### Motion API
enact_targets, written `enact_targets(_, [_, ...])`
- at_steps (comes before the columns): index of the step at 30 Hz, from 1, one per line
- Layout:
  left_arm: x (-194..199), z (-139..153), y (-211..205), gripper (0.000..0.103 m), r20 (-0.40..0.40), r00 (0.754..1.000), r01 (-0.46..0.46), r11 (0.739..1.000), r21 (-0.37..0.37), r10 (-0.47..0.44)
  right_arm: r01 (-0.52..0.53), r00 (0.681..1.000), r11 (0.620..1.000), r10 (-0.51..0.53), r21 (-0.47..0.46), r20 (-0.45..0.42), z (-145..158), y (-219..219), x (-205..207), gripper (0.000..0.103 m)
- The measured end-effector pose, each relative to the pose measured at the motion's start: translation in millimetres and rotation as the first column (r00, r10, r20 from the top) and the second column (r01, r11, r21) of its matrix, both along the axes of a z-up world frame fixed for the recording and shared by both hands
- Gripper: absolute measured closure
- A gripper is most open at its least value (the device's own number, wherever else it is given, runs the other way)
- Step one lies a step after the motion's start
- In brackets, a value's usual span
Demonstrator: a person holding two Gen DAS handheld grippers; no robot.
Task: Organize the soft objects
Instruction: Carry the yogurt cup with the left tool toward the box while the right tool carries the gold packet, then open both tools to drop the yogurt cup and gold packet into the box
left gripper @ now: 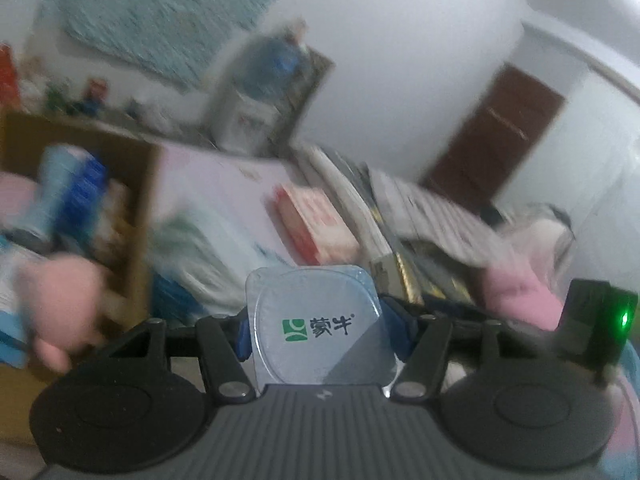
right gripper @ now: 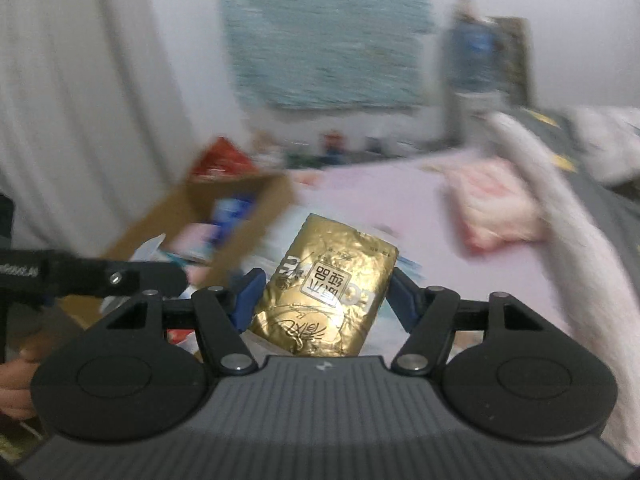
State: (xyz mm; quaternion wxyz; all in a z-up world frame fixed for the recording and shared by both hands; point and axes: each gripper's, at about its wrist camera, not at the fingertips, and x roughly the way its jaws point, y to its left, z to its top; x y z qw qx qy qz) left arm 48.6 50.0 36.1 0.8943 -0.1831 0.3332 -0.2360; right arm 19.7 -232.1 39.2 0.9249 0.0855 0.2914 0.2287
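We have a load in each hand, and both are lifted clear of the pale pink tabletop [right gripper: 360, 200]; our left gripper [left gripper: 322, 330] is clamped on a square silvery-blue foil-lidded yoghurt cup [left gripper: 316, 328], its blue pads [left gripper: 243, 334] pressed to either side of the cup; our right gripper [right gripper: 320, 300] holds a crinkled gold foil vacuum-packed brick [right gripper: 326, 290] between its blue pads [right gripper: 248, 300], the left pad touching the pack's edge, the right pad close against its other side.

The step in hand, as we judge it, is carrying both items to where they belong; the open brown cardboard box [left gripper: 80, 184] at the left of the table, already holding blue and white packets, looks the likely place, though we cannot be sure. The frames are smeared, so we cannot read the finer layout of the table.

To do this well we should keep the squeeze gentle; both items yield, and a harder pinch could buckle the cup's lid or dent the foil; we should keep the cup level, slow down before the box wall, and set one item in at a time so the grippers do not collide; a pink plush toy [left gripper: 60, 300] lies near the box and should not be knocked.
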Motion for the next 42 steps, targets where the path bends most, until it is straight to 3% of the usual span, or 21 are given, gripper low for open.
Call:
enact_targets(3, [-5.9,18.8,37.6,0.040,0.036,0.992,-0.122,0.991,0.047,0.121,-0.127,0.992,0.992,0.127,0.014,0.024,15.5,43.4,19.4,0.038])
enact_targets(5, [-6.4,26.6,64.1,0.040,0.036,0.977,-0.215,0.972,0.091,0.212,-0.204,0.979,0.979,0.204,0.027,0.012,21.8,73.2,36.7,0.038])
enact_targets(9, [2.5,20.6,111.5,0.040,-0.017,0.940,-0.333,0.927,0.174,0.341,-0.344,0.933,0.935,0.351,0.080,-0.085,18.7,133.3,74.2,0.038])
enact_targets(16, [31.2,-30.6,172.9,0.040,-0.167,0.875,-0.381,0.858,0.344,0.455,-0.502,0.827,0.865,0.486,0.016,-0.283,-19.0,240.1,98.4,0.038])
enact_targets(22, [44.1,-61.2,205.3,0.040,-0.254,0.839,-0.360,0.841,0.404,0.481,-0.582,0.749,0.812,0.518,-0.037,-0.414,-58.5,292.2,91.8,0.038])
enact_targets(25, [44.8,-69.7,207.9,0.040,-0.260,0.834,-0.352,0.833,0.427,0.486,-0.594,0.721,0.804,0.516,-0.028,-0.463,-75.0,303.0,99.1,0.037])
enact_targets(31, [48.3,-71.4,200.9,0.039,-0.238,0.854,-0.313,0.822,0.476,0.463,-0.598,0.674,0.801,0.493,-0.015,-0.550,-105.2,316.9,107.3,0.037])
enact_targets(37, [47.3,-73.8,195.9,0.039,-0.258,0.867,-0.272,0.838,0.473,0.427,-0.602,0.675,0.797,0.482,-0.041,-0.559,-107.9,314.2,104.3,0.035])
enact_targets(42, [50.9,-82.7,192.7,0.039,-0.300,0.857,-0.248,0.846,0.472,0.419,-0.605,0.669,0.795,0.475,-0.048,-0.571,-111.8,315.1,104.9,0.036])
